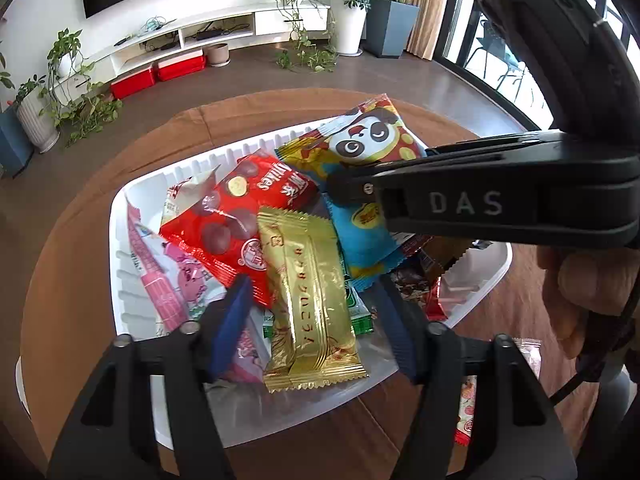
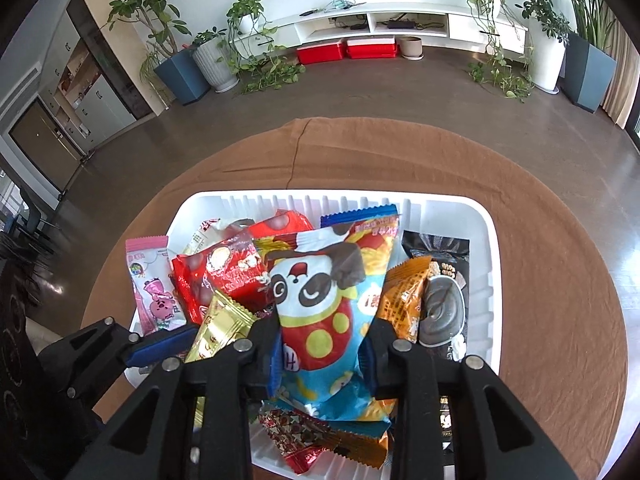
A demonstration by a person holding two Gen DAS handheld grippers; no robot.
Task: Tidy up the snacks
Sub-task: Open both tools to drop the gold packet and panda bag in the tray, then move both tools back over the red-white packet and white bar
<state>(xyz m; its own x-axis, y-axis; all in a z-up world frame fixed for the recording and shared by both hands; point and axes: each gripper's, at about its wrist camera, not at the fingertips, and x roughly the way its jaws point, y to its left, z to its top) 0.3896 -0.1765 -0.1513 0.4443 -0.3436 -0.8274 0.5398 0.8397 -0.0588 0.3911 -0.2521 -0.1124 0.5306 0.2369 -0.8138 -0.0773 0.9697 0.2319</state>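
Panda pack: lies atop the heap in the white tray, the right gripper pinching its lower half. Judgement: spread the pads fully and lift straight up, so the pack stays put.
Gold bar: left of the panda pack, on the heap, loose between the spread fingers of the left gripper; same advice.
Red pack: beyond the gold bar.
Pink pack: farthest left, propped on the rim; may slip out.
Orange pack: right of the panda pack.
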